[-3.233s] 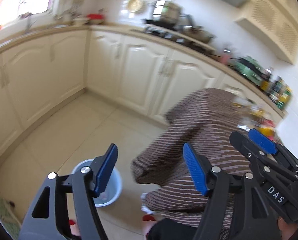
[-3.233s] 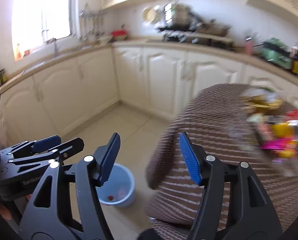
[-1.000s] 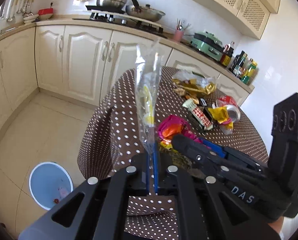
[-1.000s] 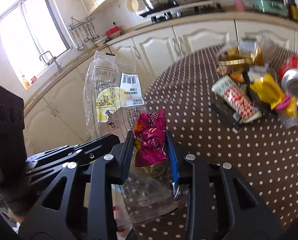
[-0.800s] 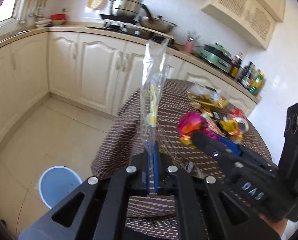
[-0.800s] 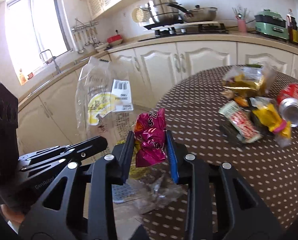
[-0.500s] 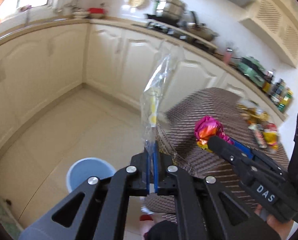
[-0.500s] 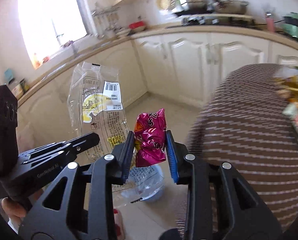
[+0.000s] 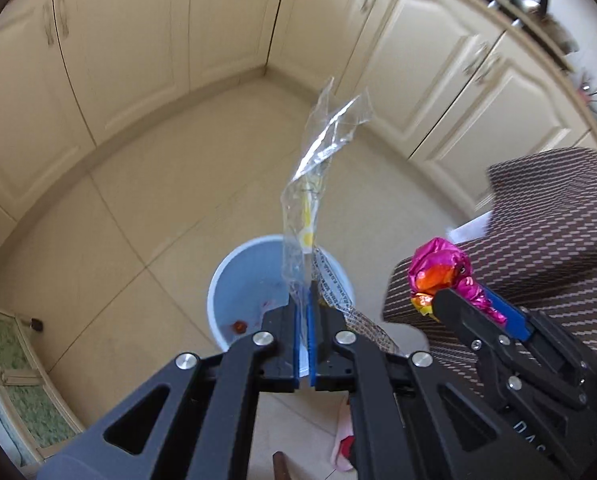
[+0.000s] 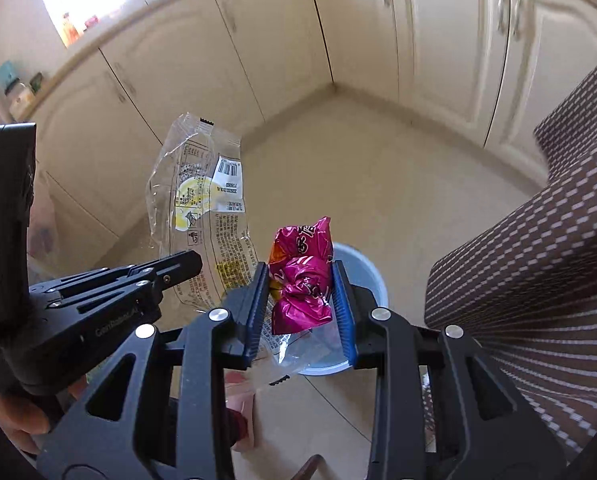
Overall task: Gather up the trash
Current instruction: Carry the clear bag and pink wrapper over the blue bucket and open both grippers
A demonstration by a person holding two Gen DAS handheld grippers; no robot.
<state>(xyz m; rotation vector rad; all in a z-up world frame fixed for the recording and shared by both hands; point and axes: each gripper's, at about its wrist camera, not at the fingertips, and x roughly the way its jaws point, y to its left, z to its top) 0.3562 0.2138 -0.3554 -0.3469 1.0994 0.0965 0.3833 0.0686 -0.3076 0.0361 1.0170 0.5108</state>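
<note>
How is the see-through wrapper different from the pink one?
The clear wrapper is flat, see-through and printed with a barcode label; the pink wrapper is shiny, solid-coloured and crumpled into a ball. The clear one stands up tall from the left hand-held gripper; the pink one sits bunched in the right hand-held gripper. Both are pinched tight above the blue bin.

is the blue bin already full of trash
No, the blue bin shows mostly bare bottom, with only a small red scrap inside.
</note>
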